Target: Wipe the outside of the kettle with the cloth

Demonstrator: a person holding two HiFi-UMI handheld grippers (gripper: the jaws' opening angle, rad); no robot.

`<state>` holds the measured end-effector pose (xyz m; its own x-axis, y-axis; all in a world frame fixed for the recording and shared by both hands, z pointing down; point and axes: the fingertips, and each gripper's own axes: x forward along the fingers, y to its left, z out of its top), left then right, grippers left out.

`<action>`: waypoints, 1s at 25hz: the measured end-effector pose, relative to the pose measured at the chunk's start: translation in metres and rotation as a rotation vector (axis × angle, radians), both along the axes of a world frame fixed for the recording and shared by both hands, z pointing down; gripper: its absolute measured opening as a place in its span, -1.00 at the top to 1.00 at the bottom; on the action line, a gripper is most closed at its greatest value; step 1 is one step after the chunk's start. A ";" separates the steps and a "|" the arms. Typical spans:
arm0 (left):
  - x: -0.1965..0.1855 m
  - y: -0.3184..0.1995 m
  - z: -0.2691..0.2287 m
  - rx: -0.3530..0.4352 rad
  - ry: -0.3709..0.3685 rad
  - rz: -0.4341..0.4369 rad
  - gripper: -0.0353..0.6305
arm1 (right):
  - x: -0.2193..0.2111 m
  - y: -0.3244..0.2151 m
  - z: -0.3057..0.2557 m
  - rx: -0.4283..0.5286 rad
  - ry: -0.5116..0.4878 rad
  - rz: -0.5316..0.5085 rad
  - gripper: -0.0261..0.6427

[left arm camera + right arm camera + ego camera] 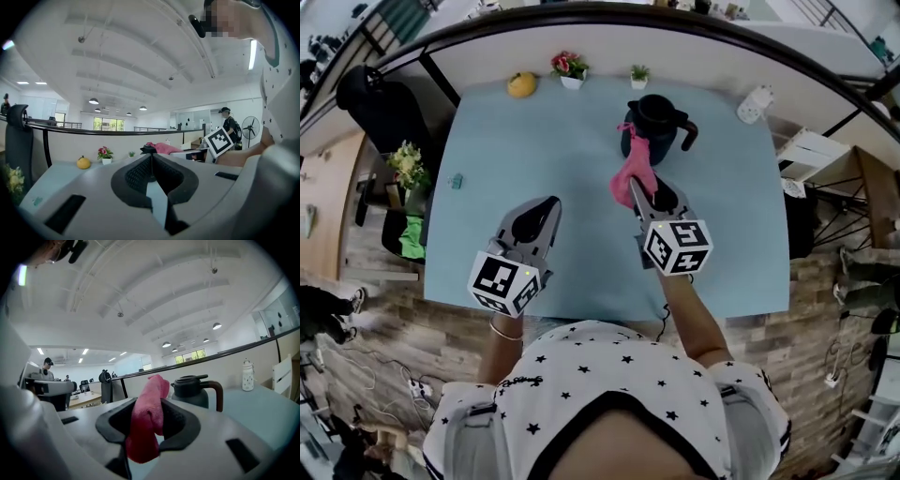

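Underneath, a pale blue worktop (534, 187) fills the middle of the head view. Near its far edge the dark kettle (661, 127) stands upright, handle to the right. The right gripper (652, 199) is clamped on a pink cloth (633, 167), which rises from the jaws to the kettle's left side; contact is unclear. The left gripper (546, 208) hovers to the left, jaws pressed together on nothing. Along the far edge sit a white bottle (754, 104), a flower pot (570, 70) and a yellow round thing (521, 85).

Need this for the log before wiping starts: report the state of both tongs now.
Left tongs: closed, nothing between them.
Right tongs: closed on the pink fleecy cloth.
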<state>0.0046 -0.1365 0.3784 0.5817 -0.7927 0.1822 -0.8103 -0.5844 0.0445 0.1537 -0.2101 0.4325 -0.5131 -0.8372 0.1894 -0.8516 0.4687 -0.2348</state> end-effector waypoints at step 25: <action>-0.092 -0.035 0.003 -0.018 0.043 -0.119 0.80 | -0.033 -0.134 0.043 -0.070 0.247 0.176 0.52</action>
